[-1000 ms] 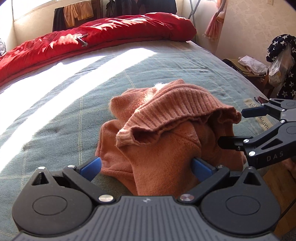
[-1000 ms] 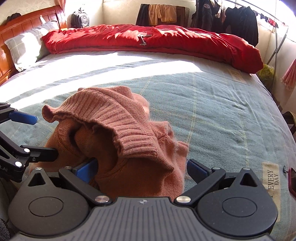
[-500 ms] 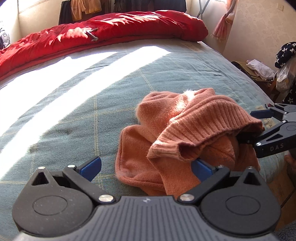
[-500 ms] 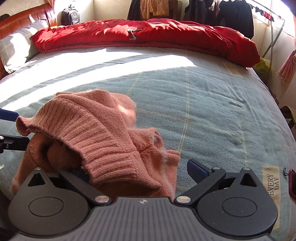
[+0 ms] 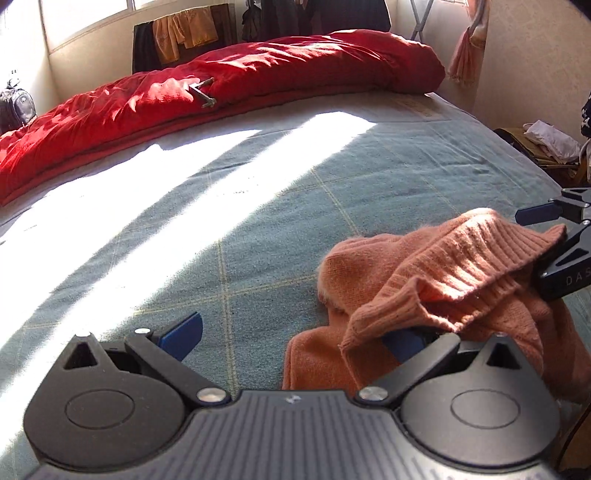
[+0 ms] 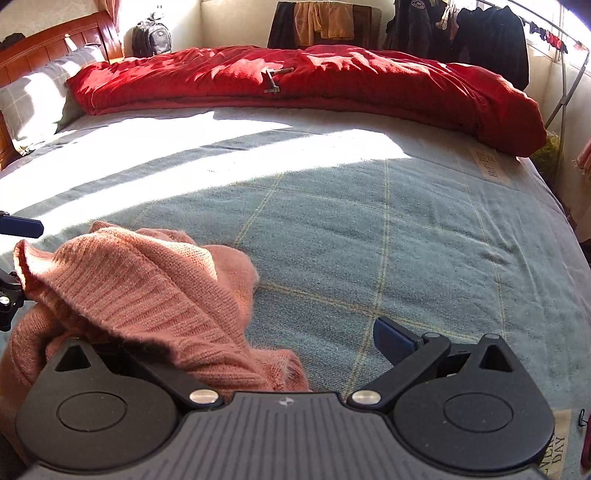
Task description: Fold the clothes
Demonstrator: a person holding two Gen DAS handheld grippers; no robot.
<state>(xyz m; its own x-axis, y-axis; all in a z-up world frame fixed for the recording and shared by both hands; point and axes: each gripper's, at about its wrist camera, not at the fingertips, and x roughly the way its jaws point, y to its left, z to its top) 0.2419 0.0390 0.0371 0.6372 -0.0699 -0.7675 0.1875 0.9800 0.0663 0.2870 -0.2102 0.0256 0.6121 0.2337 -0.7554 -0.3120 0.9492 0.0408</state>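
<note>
A rust-orange knitted sweater (image 5: 424,273) lies bunched on the grey-green checked bedspread (image 5: 295,206). My left gripper (image 5: 293,334) is open; its left blue finger (image 5: 184,330) is over bare blanket, and its right finger (image 5: 400,339) sits under the sweater's ribbed hem. The other gripper's fingers (image 5: 554,236) show at the right edge, one tucked into the same hem. In the right wrist view the sweater (image 6: 147,291) covers the left finger of my open right gripper (image 6: 245,341), while the right finger (image 6: 391,338) stands free.
A red duvet (image 6: 314,85) is rolled along the far side of the bed, with a pillow (image 6: 33,103) and wooden headboard at the left. Clothes hang on a rack (image 6: 480,33) behind. Bags and a cluttered stand (image 5: 546,144) lie beyond the bed's right edge.
The two grippers have drawn apart, left going left and right going right. The ribbed hem now stretches between their inner fingers, and the sweater sits off to the side in each view.
</note>
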